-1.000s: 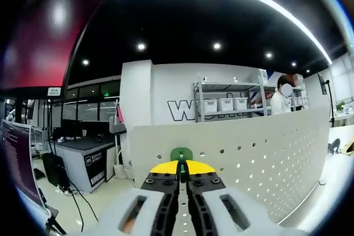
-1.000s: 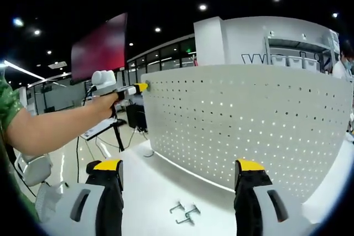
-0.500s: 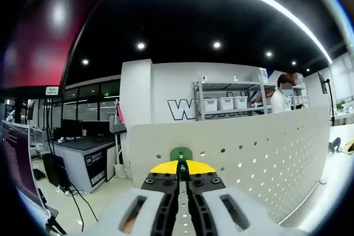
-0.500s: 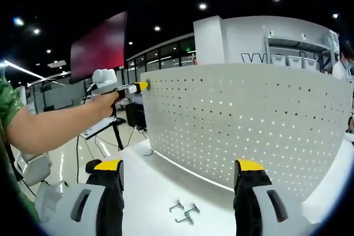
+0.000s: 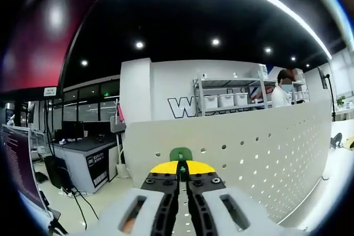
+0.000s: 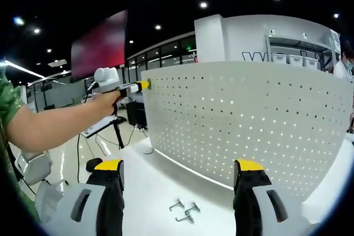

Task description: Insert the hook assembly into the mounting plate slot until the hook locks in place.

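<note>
In the left gripper view, my left gripper (image 5: 181,167) is shut on a small green hook piece (image 5: 181,153), which sticks out past the yellow jaw tips. The piece rests against the upper left corner of the white perforated mounting plate (image 5: 260,153). The right gripper view shows that same left gripper (image 6: 141,86), held by a person's hand, at the top left corner of the mounting plate (image 6: 249,120). My right gripper (image 6: 179,165) is open, its jaws wide apart with nothing between them. Below it, a few loose metal hooks (image 6: 185,212) lie on the white table (image 6: 160,183).
The person's bare forearm (image 6: 55,125) reaches in from the left of the right gripper view. Behind the plate stand desks with monitors (image 5: 16,158), a shelf rack with bins (image 5: 224,102) and another person (image 5: 282,89). The plate stands upright along the table's far side.
Almost nothing has changed. The left gripper stays at the plate's upper corner with the green piece, the right gripper stays open, and both views have shifted only slightly.
</note>
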